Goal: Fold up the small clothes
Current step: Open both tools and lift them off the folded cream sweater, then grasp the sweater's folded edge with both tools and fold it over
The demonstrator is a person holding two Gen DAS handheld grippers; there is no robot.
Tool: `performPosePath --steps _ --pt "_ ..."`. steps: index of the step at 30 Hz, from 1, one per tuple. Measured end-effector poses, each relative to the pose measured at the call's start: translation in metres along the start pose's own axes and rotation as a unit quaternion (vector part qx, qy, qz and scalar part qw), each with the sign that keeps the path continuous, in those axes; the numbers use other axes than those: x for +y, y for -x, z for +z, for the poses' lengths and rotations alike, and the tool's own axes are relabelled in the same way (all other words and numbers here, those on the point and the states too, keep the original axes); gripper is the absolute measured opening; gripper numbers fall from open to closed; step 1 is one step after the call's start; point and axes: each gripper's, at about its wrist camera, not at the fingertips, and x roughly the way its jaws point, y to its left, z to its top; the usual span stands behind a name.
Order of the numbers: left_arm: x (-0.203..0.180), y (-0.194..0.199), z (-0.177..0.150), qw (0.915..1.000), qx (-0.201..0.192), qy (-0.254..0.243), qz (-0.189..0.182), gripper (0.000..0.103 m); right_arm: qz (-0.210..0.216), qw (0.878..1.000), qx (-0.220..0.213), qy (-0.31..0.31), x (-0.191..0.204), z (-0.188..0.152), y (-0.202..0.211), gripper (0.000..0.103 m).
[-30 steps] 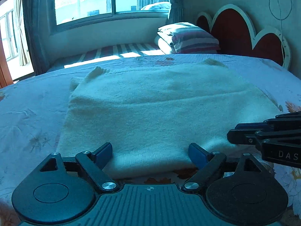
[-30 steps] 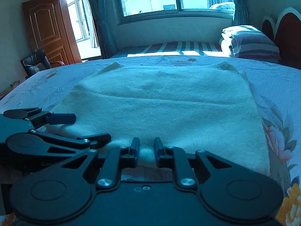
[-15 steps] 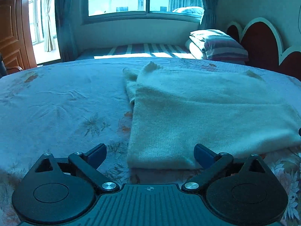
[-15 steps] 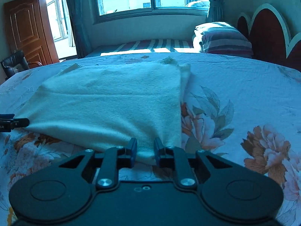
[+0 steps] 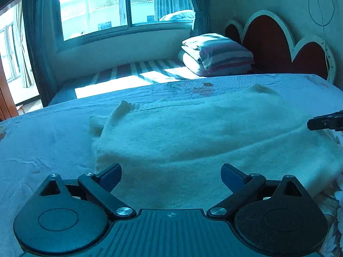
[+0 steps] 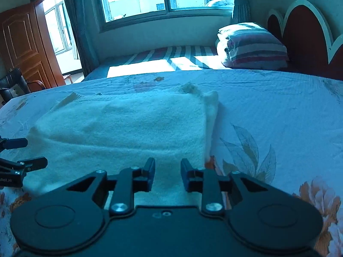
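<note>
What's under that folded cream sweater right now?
The folded cream sweater lies flat on the floral bedsheet, which shows all around it. A lower knit layer peeks out along its right edge. The sheet beneath it and the inner folds are covered.

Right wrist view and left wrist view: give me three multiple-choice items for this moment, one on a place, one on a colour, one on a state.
1. Where does the garment lie?
A. on the bed
B. on a chair
C. on the floor

2. What colour is the garment?
A. black
B. cream
C. red

3. How does the left gripper stand?
A. shut on the garment
B. wide open
C. shut on a pillow

Answers: 1 A, it is spread flat on the floral sheet. 2 B, pale knit in both views. 3 B, its fingers stand far apart over the near hem, gripping nothing.
</note>
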Motion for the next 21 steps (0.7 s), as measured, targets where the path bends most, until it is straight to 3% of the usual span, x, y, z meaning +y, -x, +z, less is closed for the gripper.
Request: performPosePath --steps 2,4,6,8,11,14,17,21 --pt "0.01 -0.014 0.006 1.0 0.003 -0.004 0.006 0.099 -0.001 1.0 -0.003 0.007 -0.005 0.013 -0.009 0.027" --pt "0.017 -0.038 0.007 0.9986 0.052 -0.004 -0.008 0.099 -0.002 1.0 0.0 0.015 -0.009 0.023 -0.024 0.026" --pt "0.019 -0.038 0.011 0.9985 0.051 -0.016 -0.012 0.099 -0.01 0.999 0.035 0.016 -0.017 0.025 -0.044 0.02" --pt "0.024 -0.03 0.02 0.9991 0.035 -0.013 -0.021 0.095 -0.008 0.999 0.039 0.023 -0.02 0.027 -0.046 0.019" --pt "0.044 -0.035 0.035 0.9998 0.013 0.0 -0.016 0.095 -0.008 0.999 0.002 0.037 -0.02 0.04 -0.036 0.03" --pt "0.064 -0.055 0.054 0.9996 0.001 0.023 -0.017 0.092 -0.015 1.0 0.003 0.024 -0.027 0.06 -0.053 0.029" --pt "0.072 -0.08 0.072 0.9995 0.006 0.022 -0.022 0.08 -0.011 1.0 -0.004 0.026 -0.031 0.077 -0.075 0.024" --pt "0.074 -0.121 0.086 0.9991 0.041 0.01 -0.003 0.08 0.001 1.0 0.002 0.029 -0.035 0.088 -0.103 0.019"
